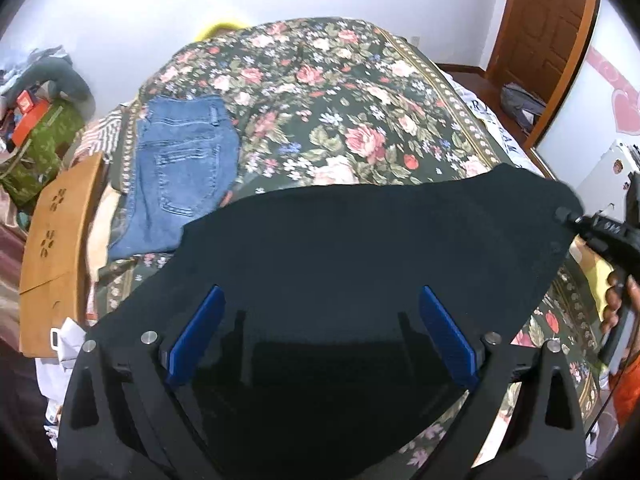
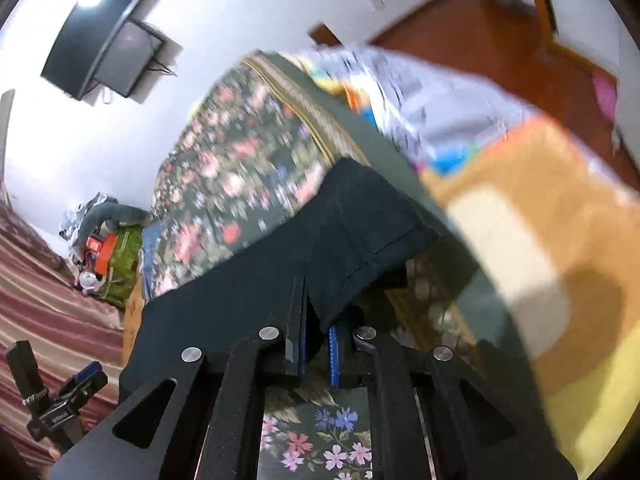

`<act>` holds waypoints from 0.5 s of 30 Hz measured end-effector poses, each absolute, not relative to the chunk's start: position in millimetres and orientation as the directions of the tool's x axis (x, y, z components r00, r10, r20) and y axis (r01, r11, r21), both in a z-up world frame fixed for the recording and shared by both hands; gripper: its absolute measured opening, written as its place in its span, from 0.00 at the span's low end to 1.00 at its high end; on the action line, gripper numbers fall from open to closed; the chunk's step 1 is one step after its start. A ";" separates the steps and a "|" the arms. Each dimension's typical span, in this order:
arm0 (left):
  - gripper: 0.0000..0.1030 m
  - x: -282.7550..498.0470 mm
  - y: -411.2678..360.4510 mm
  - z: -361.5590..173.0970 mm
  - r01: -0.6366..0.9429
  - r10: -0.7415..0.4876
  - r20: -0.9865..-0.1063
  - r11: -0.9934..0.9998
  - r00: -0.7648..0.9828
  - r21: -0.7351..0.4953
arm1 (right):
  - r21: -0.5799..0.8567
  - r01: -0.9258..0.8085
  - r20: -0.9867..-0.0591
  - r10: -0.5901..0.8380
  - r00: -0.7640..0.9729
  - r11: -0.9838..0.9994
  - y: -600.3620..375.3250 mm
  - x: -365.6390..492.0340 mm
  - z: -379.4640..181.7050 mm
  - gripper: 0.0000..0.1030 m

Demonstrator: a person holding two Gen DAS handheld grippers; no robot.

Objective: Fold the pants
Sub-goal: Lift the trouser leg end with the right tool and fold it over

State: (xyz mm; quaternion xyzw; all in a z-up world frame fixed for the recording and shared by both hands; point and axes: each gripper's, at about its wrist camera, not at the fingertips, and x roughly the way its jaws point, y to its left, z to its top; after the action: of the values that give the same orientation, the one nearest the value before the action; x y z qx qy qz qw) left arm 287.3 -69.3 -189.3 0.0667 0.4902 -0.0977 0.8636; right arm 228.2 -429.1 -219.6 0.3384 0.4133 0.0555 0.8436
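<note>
1. The left gripper [image 1: 320,336] hangs over the near part of the black pants [image 1: 360,248], its blue pads [image 1: 200,332] spread wide apart with nothing between them.
2. The right gripper [image 2: 316,344] has its jaws pinched together on a hemmed edge of the black pants [image 2: 360,224], the cloth lifted off the bed (that view is blurred).
3. The pants drape across the near side of the floral bedspread [image 1: 320,100], reaching to the right gripper [image 1: 600,228] at the right edge.
4. Folded blue jeans [image 1: 180,168] lie flat on the bedspread, far left of the black pants.
5. A wooden board [image 1: 60,240] sits left of the jeans.
</note>
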 end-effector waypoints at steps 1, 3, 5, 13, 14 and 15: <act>0.96 285.1 -65.8 -185.7 0.228 -0.099 -0.854 0.973 0.510 0.023 | 0.594 0.169 -0.658 0.354 0.665 0.786 -427.1 227.2 -209.6 0.06; 0.96 280.5 -58.4 -178.7 0.218 -0.100 -0.844 0.976 0.527 0.020 | 0.572 0.139 -0.643 0.336 0.688 0.809 -421.5 226.8 -190.1 0.06; 0.96 274.7 -47.9 -169.1 0.203 -0.108 -0.830 0.979 0.547 0.007 | 0.575 0.113 -0.616 0.338 0.711 0.810 -415.4 228.9 -169.7 0.06; 0.96 252.2 -3.1 -139.2 0.137 -0.109 -0.778 0.990 0.619 -0.030 | 0.537 -0.077 -0.501 0.391 0.772 0.840 -354.8 248.6 -89.0 0.07; 0.96 250.4 1.3 -136.2 0.132 -0.110 -0.773 0.991 0.625 -0.035 | 0.530 -0.103 -0.490 0.403 0.773 0.842 -343.5 251.9 -81.1 0.07; 0.96 246.8 8.2 -132.1 0.125 -0.114 -0.765 0.991 0.634 -0.045 | 0.526 -0.129 -0.482 0.419 0.770 0.841 -332.2 255.1 -74.8 0.07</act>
State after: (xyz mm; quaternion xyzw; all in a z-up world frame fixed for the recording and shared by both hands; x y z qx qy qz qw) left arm 246.8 8.2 -132.1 0.0062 0.4227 -0.0660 0.9038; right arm 255.1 -332.2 -74.8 0.2388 0.3042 0.1505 0.9098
